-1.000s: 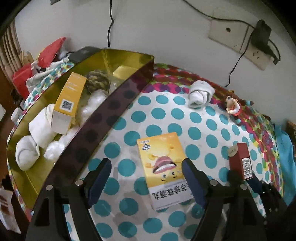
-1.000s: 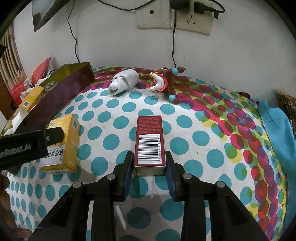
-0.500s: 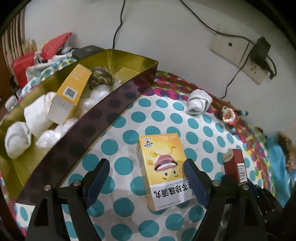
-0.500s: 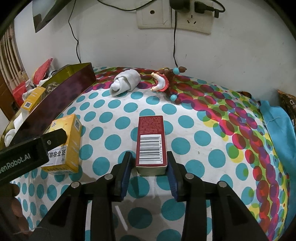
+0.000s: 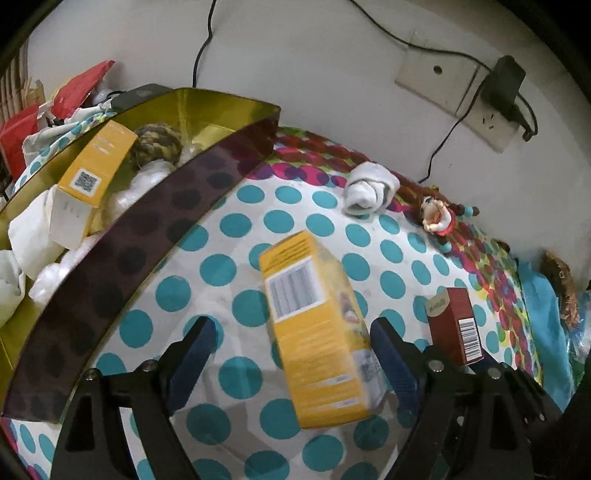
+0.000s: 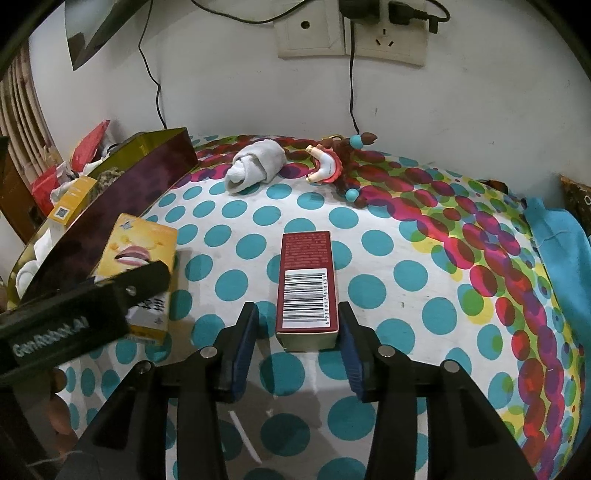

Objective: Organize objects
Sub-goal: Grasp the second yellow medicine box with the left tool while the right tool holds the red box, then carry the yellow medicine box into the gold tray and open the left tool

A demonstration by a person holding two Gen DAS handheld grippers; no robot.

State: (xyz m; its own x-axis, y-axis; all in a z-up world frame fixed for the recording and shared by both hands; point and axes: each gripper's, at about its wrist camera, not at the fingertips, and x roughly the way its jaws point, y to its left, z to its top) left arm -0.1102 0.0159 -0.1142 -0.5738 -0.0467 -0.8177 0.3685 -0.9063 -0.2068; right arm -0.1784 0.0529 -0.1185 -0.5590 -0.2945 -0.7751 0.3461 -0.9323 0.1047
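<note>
A yellow medicine box (image 5: 317, 347) lies tipped up on its side on the dotted tablecloth between the fingers of my left gripper (image 5: 291, 354), which is open and wide around it. The box also shows in the right wrist view (image 6: 142, 258). A dark red box (image 6: 308, 288) lies flat between the fingers of my right gripper (image 6: 297, 332); the jaws stand a little apart from its sides, open. The red box also shows in the left wrist view (image 5: 456, 326). A gold-lined tin (image 5: 147, 206) at the left holds another yellow box (image 5: 92, 177) and several white rolls.
A rolled white sock (image 6: 255, 166) and a small doll figure (image 6: 325, 166) lie near the back wall. Wall sockets with cables (image 6: 369, 33) hang above. A blue cloth (image 6: 554, 236) lies at the right edge. Red packets (image 5: 74, 88) sit behind the tin.
The yellow box has tipped from lying face up onto its side, its barcode face now toward the left wrist camera. The right gripper's jaws have opened off the red box.
</note>
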